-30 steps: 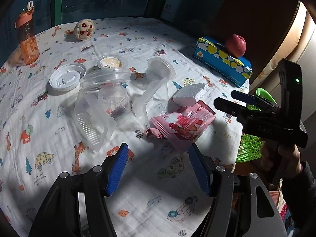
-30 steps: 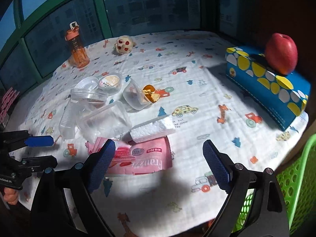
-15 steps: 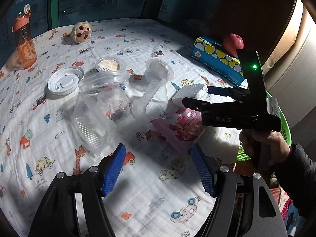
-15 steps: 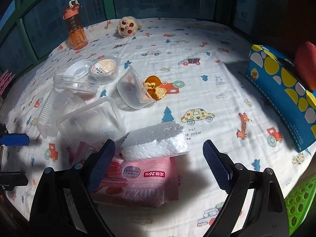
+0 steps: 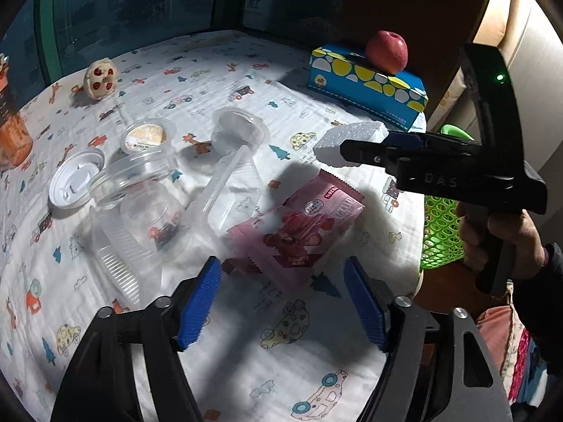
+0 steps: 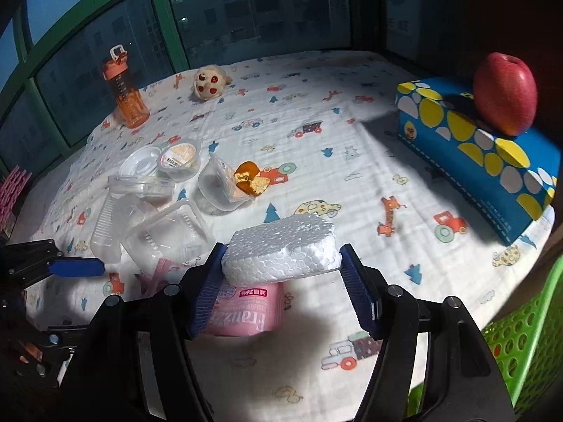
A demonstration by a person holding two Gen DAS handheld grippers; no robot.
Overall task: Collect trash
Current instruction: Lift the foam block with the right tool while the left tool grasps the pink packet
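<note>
1. Right gripper (image 6: 281, 267): fingers closing on the white foam block (image 6: 281, 248); both blue pads touch its ends.
2. Block sits above the pink snack wrapper (image 6: 242, 307) on the cloth-covered counter (image 6: 352, 161).
3. Left gripper (image 5: 283, 302): fingers wide and opening, nothing between them, near the wrapper.
4. Right wrist view only: orange food scraps (image 6: 251, 177) in a clear tub.
5. Left wrist view only: person's hand (image 5: 499, 242) beside the green basket (image 5: 441, 232).

One apple (image 6: 505, 93), one foam block (image 6: 281, 246)
</note>
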